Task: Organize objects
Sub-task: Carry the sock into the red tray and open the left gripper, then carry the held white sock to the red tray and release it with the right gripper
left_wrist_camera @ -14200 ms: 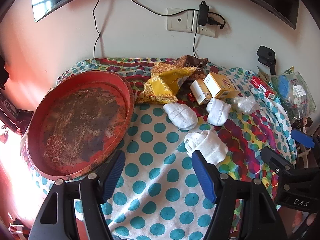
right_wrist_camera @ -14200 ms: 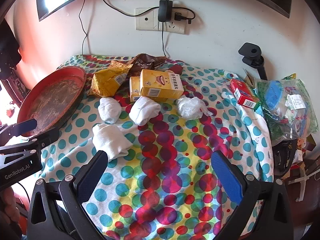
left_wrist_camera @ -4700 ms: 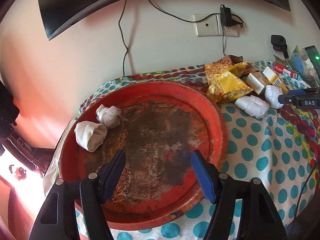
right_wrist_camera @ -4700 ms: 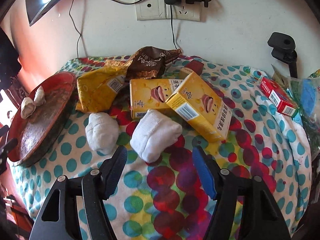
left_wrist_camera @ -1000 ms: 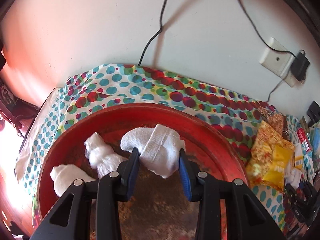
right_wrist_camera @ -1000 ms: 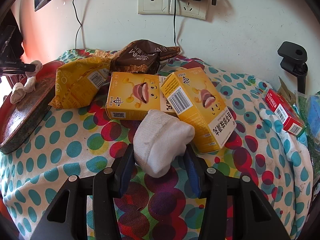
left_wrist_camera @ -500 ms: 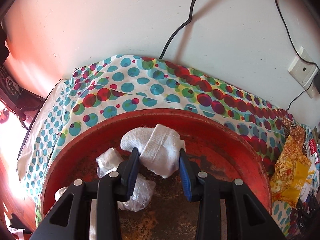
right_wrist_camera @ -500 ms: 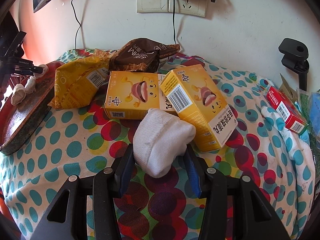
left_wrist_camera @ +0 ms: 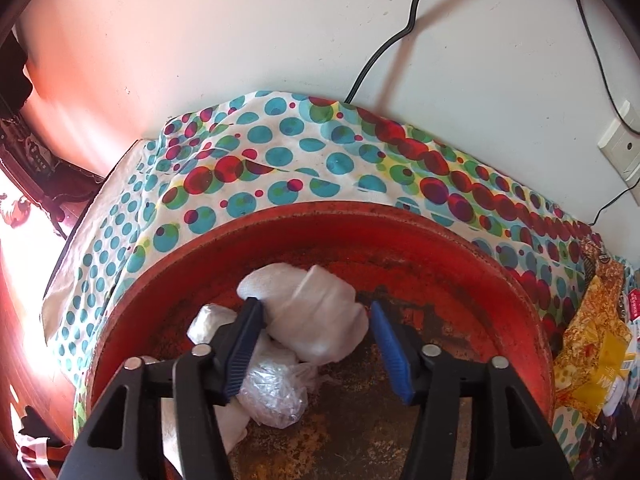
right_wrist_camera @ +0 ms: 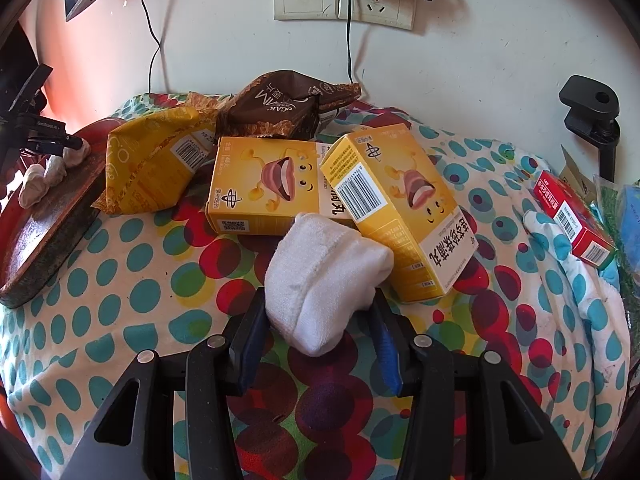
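- Tongs in your left hand [left_wrist_camera: 316, 344] stand apart over the red tray [left_wrist_camera: 400, 224]; a white rolled sock [left_wrist_camera: 316, 320] lies between the blue pads. It touches the left pad, and a small gap shows at the right pad.
- Beside this sock, toward the left rim of the tray, lie a crumpled plastic bundle [left_wrist_camera: 276, 392] and one more white roll [left_wrist_camera: 232, 424], partly hidden by the tongs.
- Your right tongs [right_wrist_camera: 320, 344] are clamped on a second white sock [right_wrist_camera: 324, 280], near the middle of the dotted cloth [right_wrist_camera: 120, 280] on the worktop.
- Just behind it two yellow boxes [right_wrist_camera: 264, 188] lean together, with a yellow packet [right_wrist_camera: 156, 172] and a brown packet [right_wrist_camera: 280, 108] toward the wall.
- A red box [right_wrist_camera: 572, 212] lies at the right edge.
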